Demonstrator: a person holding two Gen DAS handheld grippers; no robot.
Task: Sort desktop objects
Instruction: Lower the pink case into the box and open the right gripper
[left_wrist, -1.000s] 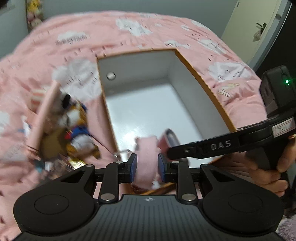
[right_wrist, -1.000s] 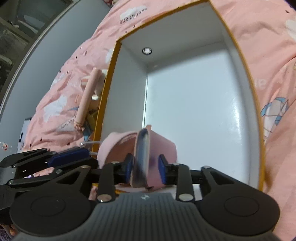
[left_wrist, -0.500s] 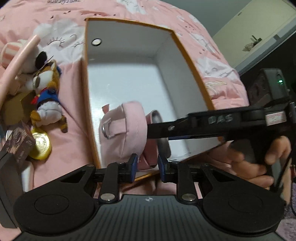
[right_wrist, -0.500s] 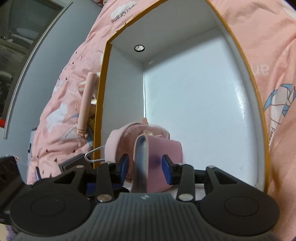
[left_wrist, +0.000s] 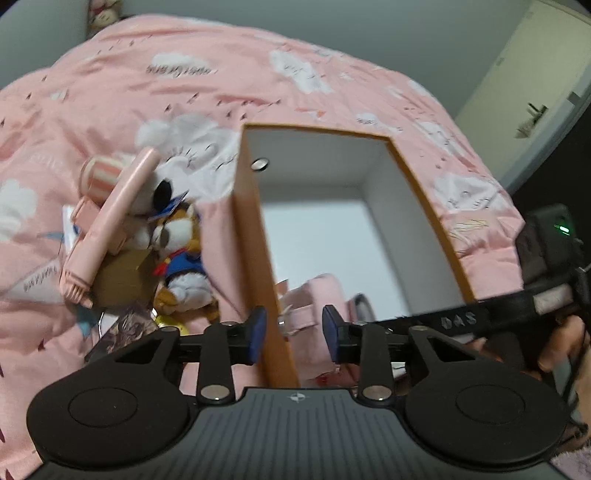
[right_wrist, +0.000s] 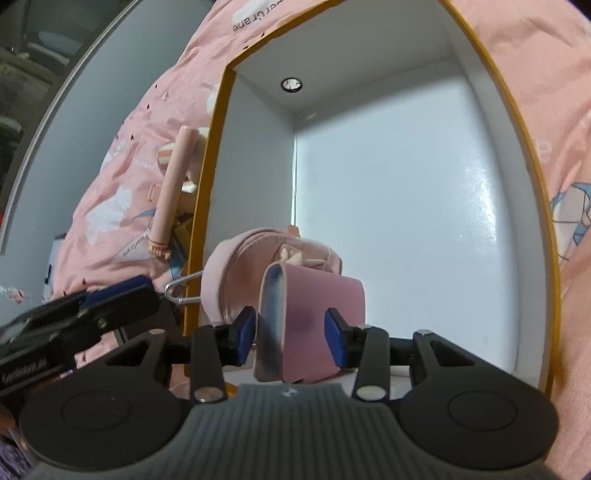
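Release under way: both grippers are letting go of a pink pouch (right_wrist: 317, 295) that lies at the near end of a white box (right_wrist: 406, 184) on a pink bedspread (left_wrist: 221, 81).

Seen from the right wrist, the right gripper (right_wrist: 290, 334) straddles the pouch's upright flap, its jaws opening; the flap stands between the blue pads with a gap on the right side, and it sits close against the left pad, so contact there cannot be ruled out.

Seen from the left wrist, the left gripper (left_wrist: 293, 336) is opening too and holds nothing: its left finger sits outside the box's orange wall, its right finger inside, with the wall edge and the pouch's pink bulk ahead of and between the fingertips. The pouch's wire clip (right_wrist: 181, 291) juts over the wall toward the left gripper.

Beyond the left fingers, outside the box, wait the unsorted things: a plush toy (left_wrist: 181, 258), a pink comb (left_wrist: 110, 225) and a brown carton (left_wrist: 125, 280), heaped together.

Judged from this, the pouch's placing is nearly finished. Next, both grippers need to lift clear without snagging flap or clip; the left is best placed to reach the heap, with jaws wide enough for the toy.
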